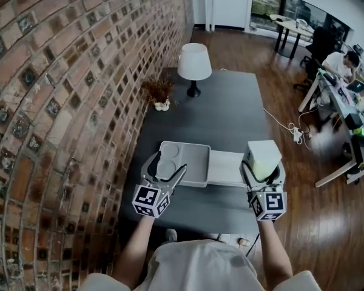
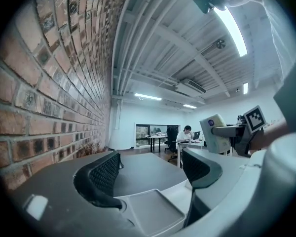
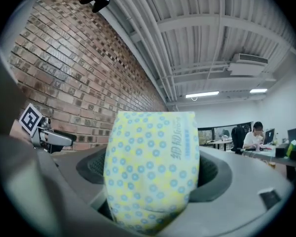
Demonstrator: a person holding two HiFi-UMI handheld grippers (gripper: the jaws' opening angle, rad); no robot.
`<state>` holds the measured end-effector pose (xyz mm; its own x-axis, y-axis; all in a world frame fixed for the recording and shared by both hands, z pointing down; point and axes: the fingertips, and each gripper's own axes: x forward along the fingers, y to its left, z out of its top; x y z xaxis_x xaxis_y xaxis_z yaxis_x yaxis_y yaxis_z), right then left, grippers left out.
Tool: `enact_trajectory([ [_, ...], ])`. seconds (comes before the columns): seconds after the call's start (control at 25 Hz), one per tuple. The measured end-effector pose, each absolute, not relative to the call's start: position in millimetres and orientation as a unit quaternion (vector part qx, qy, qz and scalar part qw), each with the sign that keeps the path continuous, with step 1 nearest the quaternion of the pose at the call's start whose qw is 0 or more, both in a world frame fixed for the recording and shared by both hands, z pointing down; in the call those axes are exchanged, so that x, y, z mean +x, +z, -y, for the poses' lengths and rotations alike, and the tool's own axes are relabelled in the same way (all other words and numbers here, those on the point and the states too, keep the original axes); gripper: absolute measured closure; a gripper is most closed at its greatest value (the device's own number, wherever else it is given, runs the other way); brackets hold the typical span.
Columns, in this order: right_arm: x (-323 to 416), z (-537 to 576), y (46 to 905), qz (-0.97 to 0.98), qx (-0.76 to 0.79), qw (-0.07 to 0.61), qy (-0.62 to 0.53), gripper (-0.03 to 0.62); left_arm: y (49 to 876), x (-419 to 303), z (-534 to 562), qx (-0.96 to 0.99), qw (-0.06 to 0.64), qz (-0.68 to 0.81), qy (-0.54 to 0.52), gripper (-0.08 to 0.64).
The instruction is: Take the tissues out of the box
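A shallow grey box (image 1: pixel 194 162) lies on the dark table (image 1: pixel 224 114), with a flat white panel (image 1: pixel 225 167) beside it on its right. My right gripper (image 1: pixel 262 171) is shut on a tissue pack (image 1: pixel 262 155), pale yellow with blue dots, held upright above the white panel's right end. In the right gripper view the tissue pack (image 3: pixel 150 172) fills the gap between the jaws of the right gripper (image 3: pixel 153 179). My left gripper (image 1: pixel 164 170) is open over the box's left side and holds nothing. The left gripper view shows its left gripper (image 2: pixel 150 169) over the grey box (image 2: pixel 153 209), with the tissue pack (image 2: pixel 213 137) off to the right.
A white table lamp (image 1: pixel 194 65) and a small dried plant (image 1: pixel 159 93) stand at the table's far end. A brick wall (image 1: pixel 60 102) runs along the left. A white cable (image 1: pixel 288 126) lies on the wooden floor at right. Desks with a seated person (image 1: pixel 340 65) are at the far right.
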<state>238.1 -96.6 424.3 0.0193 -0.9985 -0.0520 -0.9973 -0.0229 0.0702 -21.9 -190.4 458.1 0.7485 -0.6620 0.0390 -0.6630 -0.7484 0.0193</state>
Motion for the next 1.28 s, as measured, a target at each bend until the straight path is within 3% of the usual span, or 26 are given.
enact_trajectory([
  [0.48, 233.2, 50.4, 421.8, 0.652, 0.753, -0.035, -0.081, 0.130, 439.5, -13.0, 164.6, 0.925, -0.074, 0.373, 0.010, 0.173],
  [0.88, 216.0, 33.6, 436.3, 0.660, 0.746, -0.017, -0.086, 0.130, 443.9, -32.2, 166.5, 0.902, -0.047, 0.429, -0.006, 0.173],
  [1.28, 211.7, 45.5, 440.2, 0.664, 0.744, -0.010, -0.076, 0.130, 442.7, -33.6, 163.5, 0.895, -0.076, 0.440, 0.005, 0.173],
])
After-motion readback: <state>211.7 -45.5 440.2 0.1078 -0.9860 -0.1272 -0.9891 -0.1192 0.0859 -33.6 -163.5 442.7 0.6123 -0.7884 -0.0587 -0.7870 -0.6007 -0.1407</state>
